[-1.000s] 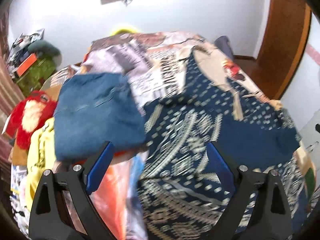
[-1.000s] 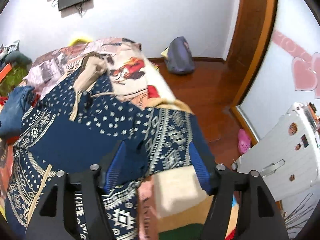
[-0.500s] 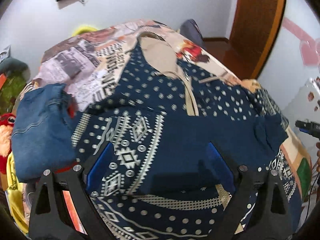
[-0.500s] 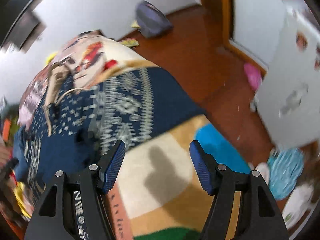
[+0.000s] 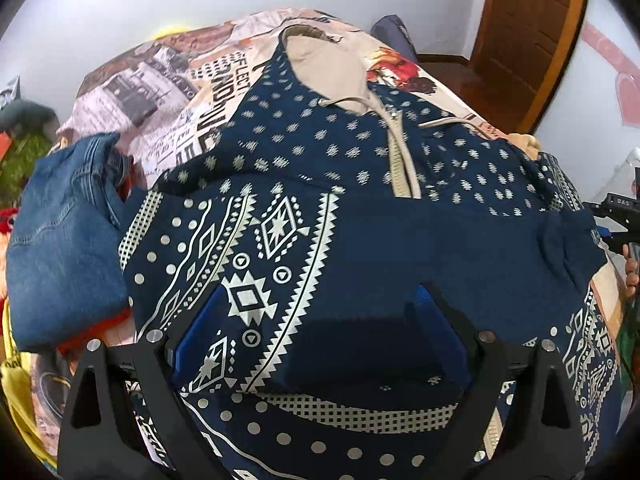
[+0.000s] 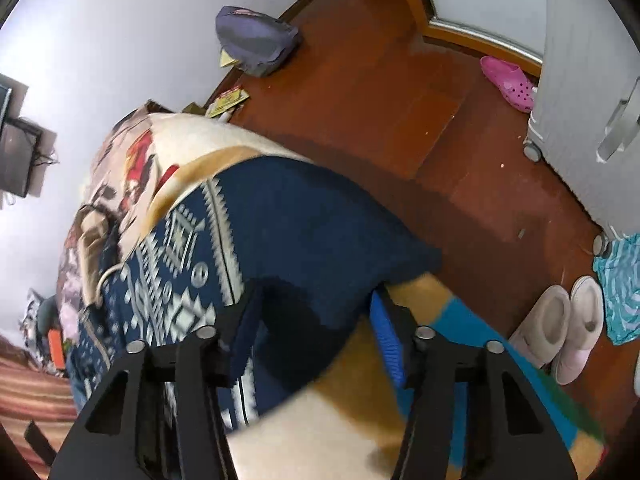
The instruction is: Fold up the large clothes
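A large navy hoodie [image 5: 360, 220] with white geometric patterns and a beige hood lies spread on the bed. One sleeve is folded across its chest. My left gripper [image 5: 320, 320] is open and hovers just above the folded sleeve near the hem. My right gripper [image 6: 316, 312] is open at the bed's right edge, with the hoodie's [image 6: 304, 232] other dark sleeve end lying between its fingers; I cannot tell if they touch it. The right gripper also shows at the right edge of the left wrist view [image 5: 624, 220].
Folded blue jeans [image 5: 64, 240] lie on the bed's left side, above yellow and orange clothes. The printed bedspread [image 5: 180, 88] covers the bed. On the wooden floor are a grey bag [image 6: 256, 40], a pink clog [image 6: 508, 84], slippers [image 6: 560, 332] and a white cabinet [image 6: 592, 100].
My left gripper has swung right from the jeans to above the hoodie's folded sleeve. My right gripper has tilted and moved to the bed's right edge over the other sleeve.
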{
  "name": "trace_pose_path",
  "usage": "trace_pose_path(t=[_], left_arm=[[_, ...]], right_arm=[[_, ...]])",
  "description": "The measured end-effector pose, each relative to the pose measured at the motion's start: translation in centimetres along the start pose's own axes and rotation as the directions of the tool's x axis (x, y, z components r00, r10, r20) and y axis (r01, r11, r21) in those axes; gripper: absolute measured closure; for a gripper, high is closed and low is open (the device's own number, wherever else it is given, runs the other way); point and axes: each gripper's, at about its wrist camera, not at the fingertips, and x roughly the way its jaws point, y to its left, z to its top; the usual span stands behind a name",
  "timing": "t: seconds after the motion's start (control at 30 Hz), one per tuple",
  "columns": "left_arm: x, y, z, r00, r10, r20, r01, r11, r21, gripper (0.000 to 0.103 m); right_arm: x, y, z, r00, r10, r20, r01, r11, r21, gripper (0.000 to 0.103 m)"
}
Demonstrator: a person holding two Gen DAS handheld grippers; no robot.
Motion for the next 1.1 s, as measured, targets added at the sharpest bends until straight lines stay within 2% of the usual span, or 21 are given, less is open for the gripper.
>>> trace_pose_path(t=[0.03,0.1,0.17,0.3,0.43,0.57,0.67,0.8,0.93,1.07,1.1], left_arm=[[0.0,0.2,-0.1,1.000,0.003,-0.001,-0.003,1.000,-0.005,0.009],[-0.1,0.4,-0.3,1.000,0.011,-0.001,-0.011,1.000,-0.011,0.009],[-0.3,0.6,-0.5,1.000,0.017,0.003,-0.017,1.000,-0.012,0.009],[-1.3,0.6,-0.9,0.999,0.042,0.024,-0.042,0.999,0.005,0.009],[-2.5,0.5,-1.1,0.997,0.058,0.050,-0.060,0.998,0.025,0.009],[-3.9,0.3,-1.4,0.995,0.062,0.076,-0.064,0.997,0.036,0.009],[-4.8,0.3,-1.6,0.995,0.053,0.090,-0.056,0.998,0.037,0.009],[-5.6,0.2,-2.1,0.994,0.046,0.102,-0.050,0.998,0.041,0.009],[-6.1,0.3,-2.8,0.994,0.042,0.099,-0.046,0.998,0.043,0.009],[-6.3,0.7,-3.5,0.995,0.039,0.090,-0.043,0.999,0.034,0.009],[-6.4,0.8,-3.7,0.996,0.037,0.087,-0.040,0.999,0.030,0.009]], right_arm=[[0.2,0.4,0.3,1.000,-0.017,0.009,0.017,1.000,-0.008,0.066],[0.2,1.4,0.6,0.998,-0.058,0.025,0.059,0.997,-0.043,0.083],[-0.2,2.3,0.8,0.995,-0.088,0.042,0.091,0.993,-0.078,0.093],[-2.2,4.7,0.5,0.988,-0.097,0.119,0.116,0.980,-0.161,0.096],[-5.9,8.1,-0.4,0.979,-0.016,0.202,0.069,0.965,-0.254,0.096],[-9.5,12.0,-2.3,0.965,0.076,0.250,0.026,0.924,-0.382,0.096],[-11.0,14.8,-4.4,0.963,0.128,0.238,0.002,0.877,-0.480,0.096],[-10.6,17.5,-7.8,0.971,0.168,0.172,-0.037,0.812,-0.582,0.096],[-8.9,18.6,-10.7,0.984,0.144,0.101,-0.046,0.766,-0.641,0.096],[-6.4,18.8,-12.7,0.995,0.093,0.026,-0.053,0.752,-0.656,0.096],[-5.9,18.8,-13.2,0.997,0.073,0.007,-0.050,0.750,-0.659,0.092]])
